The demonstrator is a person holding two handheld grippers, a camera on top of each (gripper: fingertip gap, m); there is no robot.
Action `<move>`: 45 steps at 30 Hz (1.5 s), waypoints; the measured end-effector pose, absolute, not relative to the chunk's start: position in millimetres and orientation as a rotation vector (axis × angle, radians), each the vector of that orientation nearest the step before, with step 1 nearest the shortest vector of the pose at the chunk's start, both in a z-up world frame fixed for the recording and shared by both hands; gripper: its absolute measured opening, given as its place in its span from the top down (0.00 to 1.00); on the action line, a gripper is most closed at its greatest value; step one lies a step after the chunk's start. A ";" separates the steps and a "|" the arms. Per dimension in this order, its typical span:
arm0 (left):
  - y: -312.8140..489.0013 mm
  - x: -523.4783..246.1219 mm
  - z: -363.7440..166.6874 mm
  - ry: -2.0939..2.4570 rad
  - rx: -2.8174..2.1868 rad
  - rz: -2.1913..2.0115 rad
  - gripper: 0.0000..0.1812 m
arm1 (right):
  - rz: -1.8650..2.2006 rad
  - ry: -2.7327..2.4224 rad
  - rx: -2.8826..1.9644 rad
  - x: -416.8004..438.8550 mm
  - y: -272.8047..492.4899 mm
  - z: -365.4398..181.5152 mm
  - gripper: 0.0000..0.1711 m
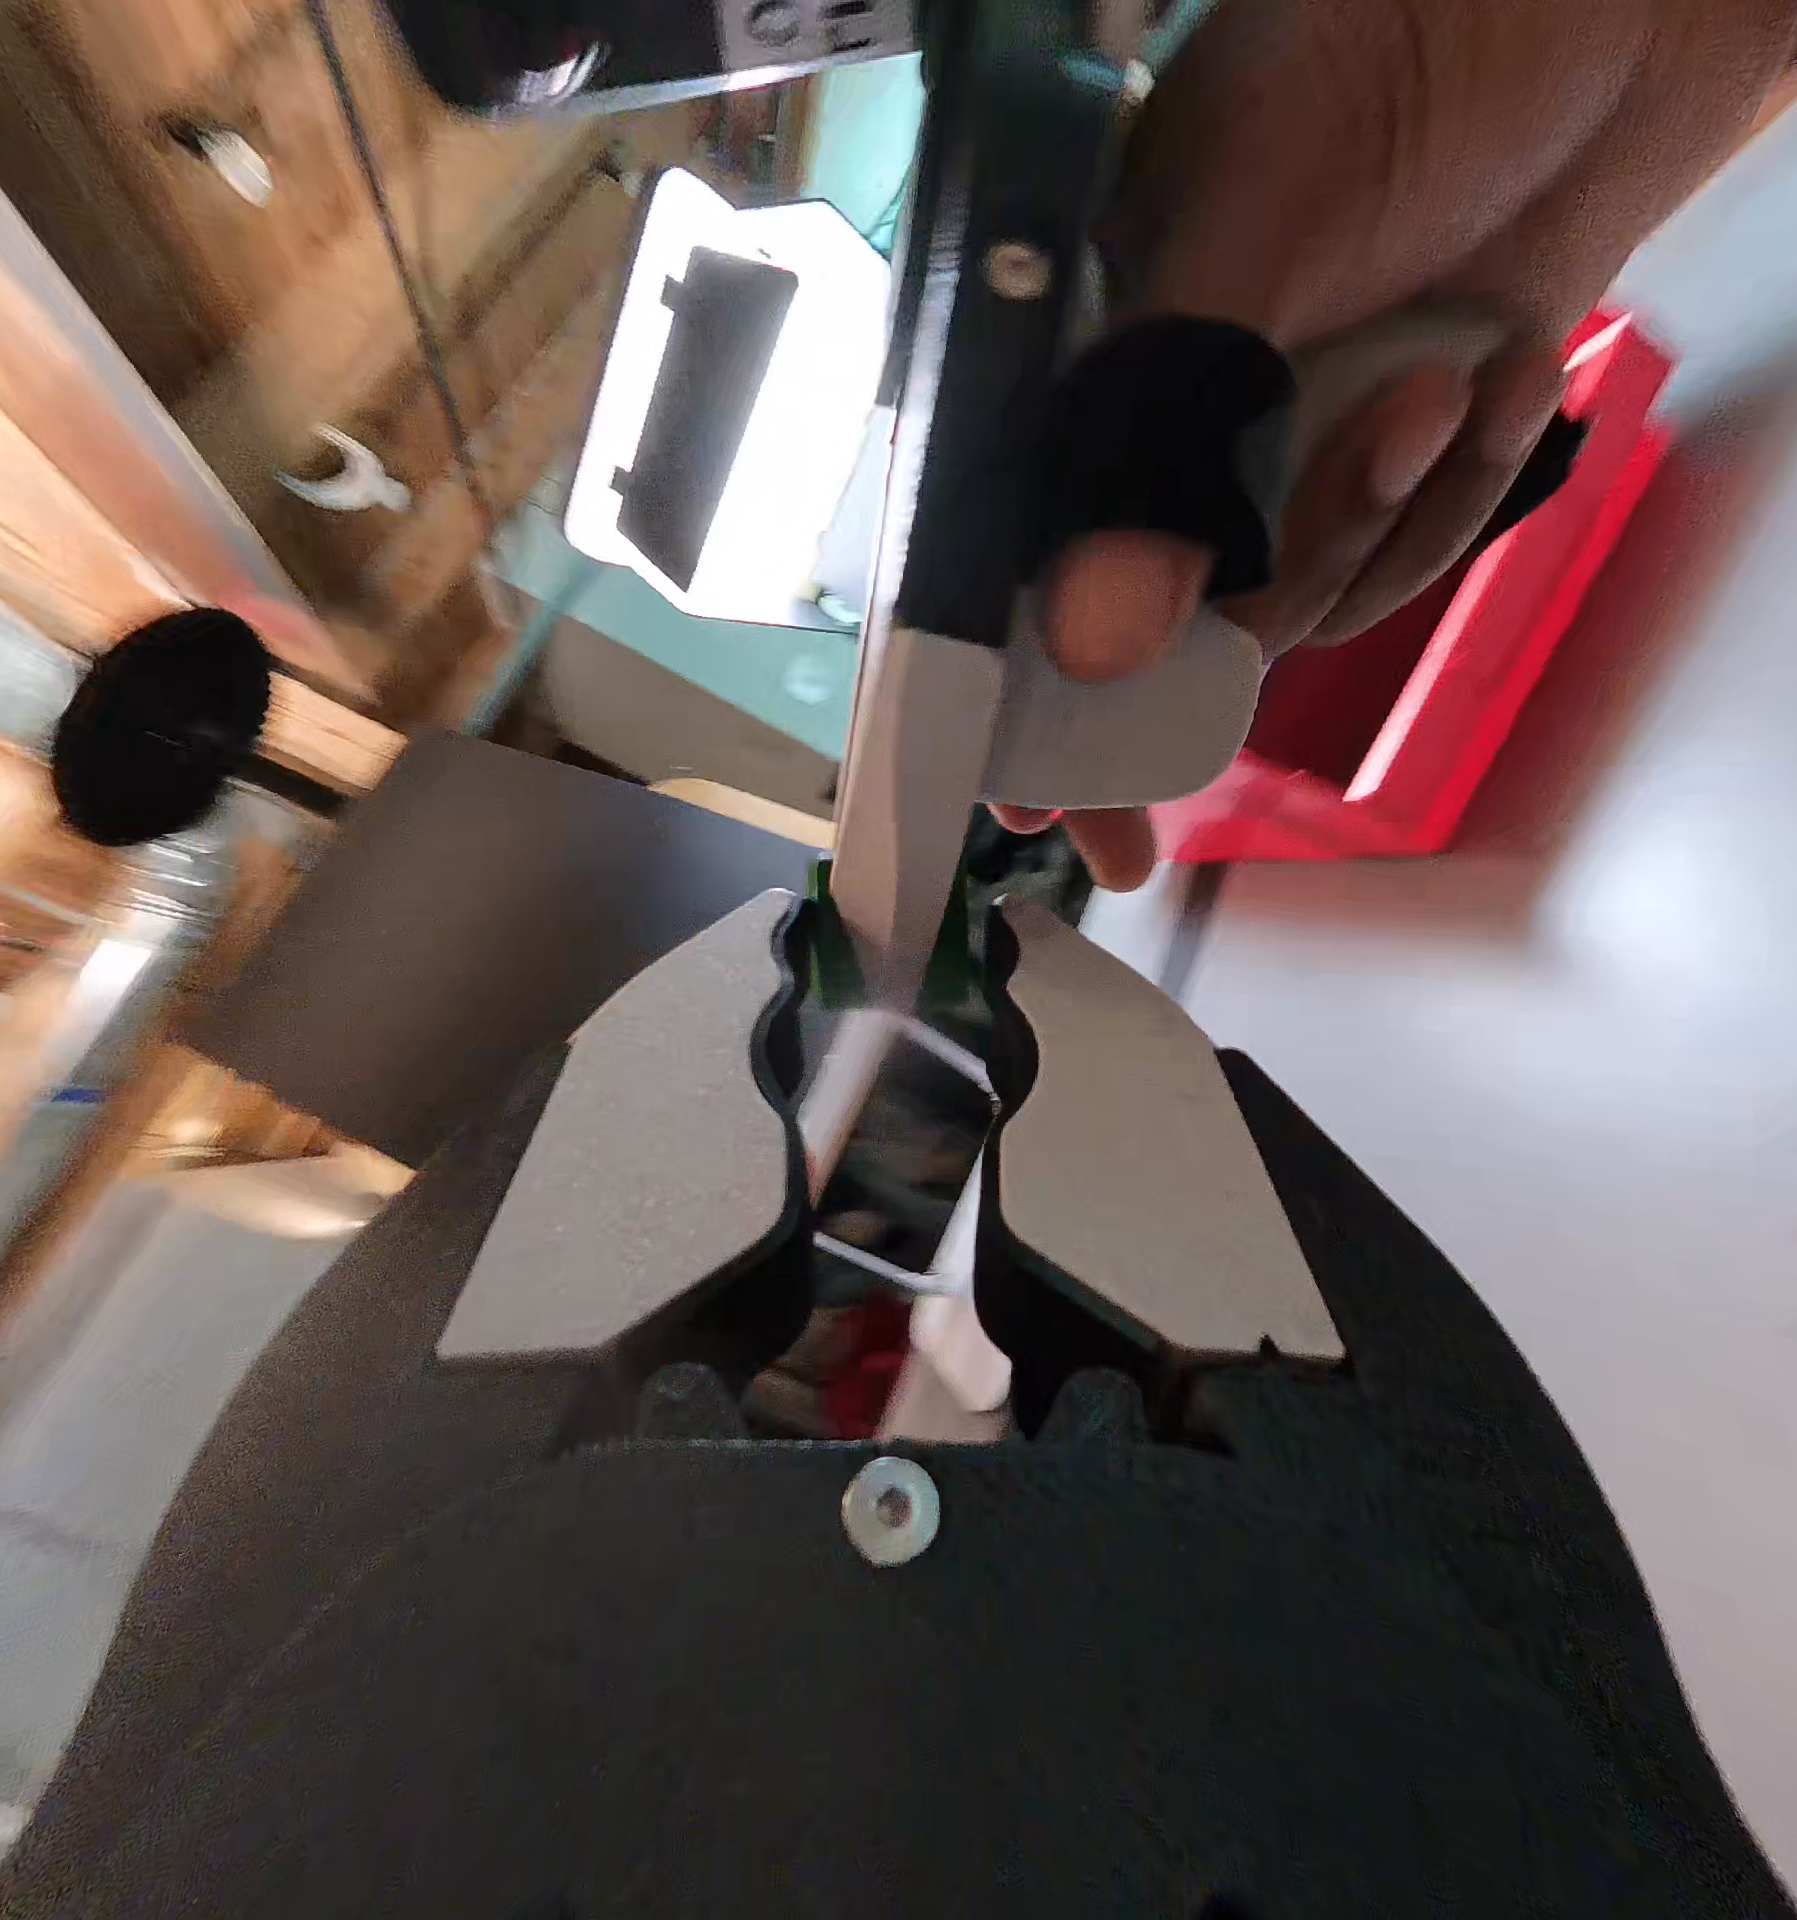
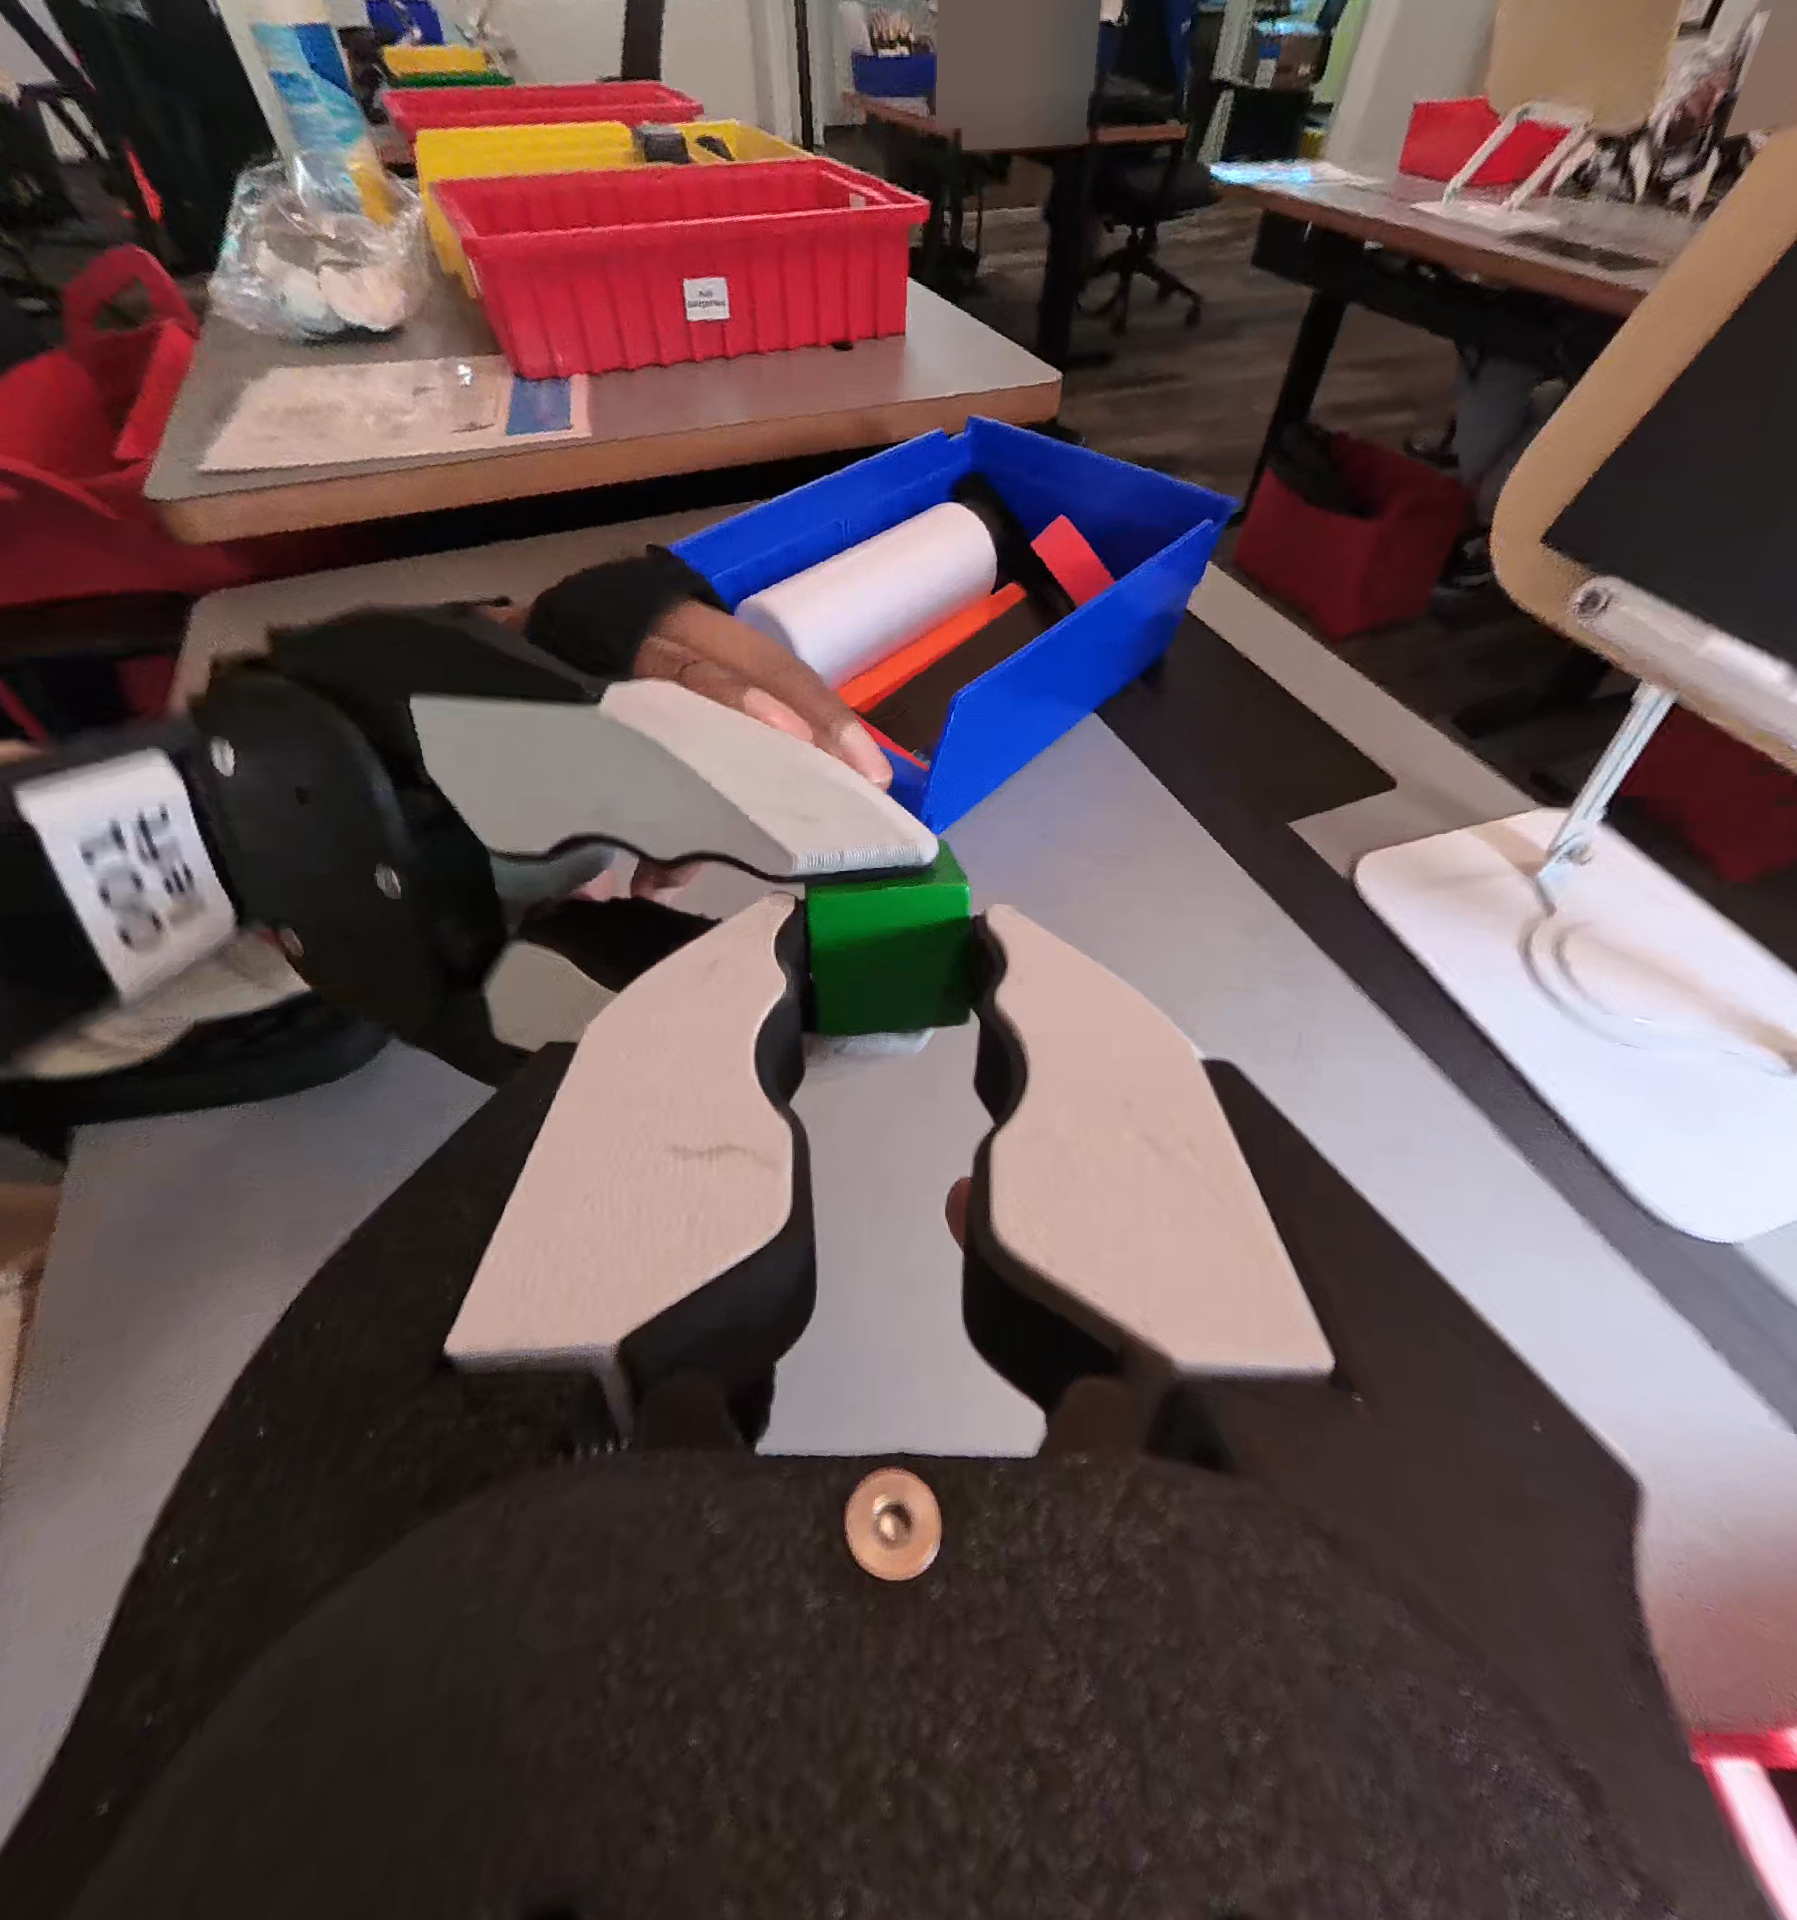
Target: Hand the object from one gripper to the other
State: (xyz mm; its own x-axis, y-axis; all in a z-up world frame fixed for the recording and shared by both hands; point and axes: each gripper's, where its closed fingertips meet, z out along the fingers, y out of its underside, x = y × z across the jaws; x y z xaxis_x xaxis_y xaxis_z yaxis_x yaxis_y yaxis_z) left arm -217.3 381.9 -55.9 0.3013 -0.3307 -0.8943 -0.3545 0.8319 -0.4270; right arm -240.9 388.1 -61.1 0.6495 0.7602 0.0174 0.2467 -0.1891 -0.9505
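Block (image 2: 889, 961), green, is clamped between right gripper (image 2: 889, 940) tips; left gripper (image 2: 852, 862) reaches in sideways, one finger lying on top, grip unclear.

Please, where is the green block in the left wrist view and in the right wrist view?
Left wrist view: green block only slivers at centre, mostly hidden behind the right gripper's finger.
Right wrist view: green block just above centre, between the right gripper fingertips.
Shared landmark: the block itself, with both grippers meeting on it.
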 end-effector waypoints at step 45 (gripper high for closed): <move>381.4 -217.4 -52.8 1.199 -0.607 0.109 0.79 | 0.368 -0.781 -1.814 -247.5 386.6 -61.4 0.74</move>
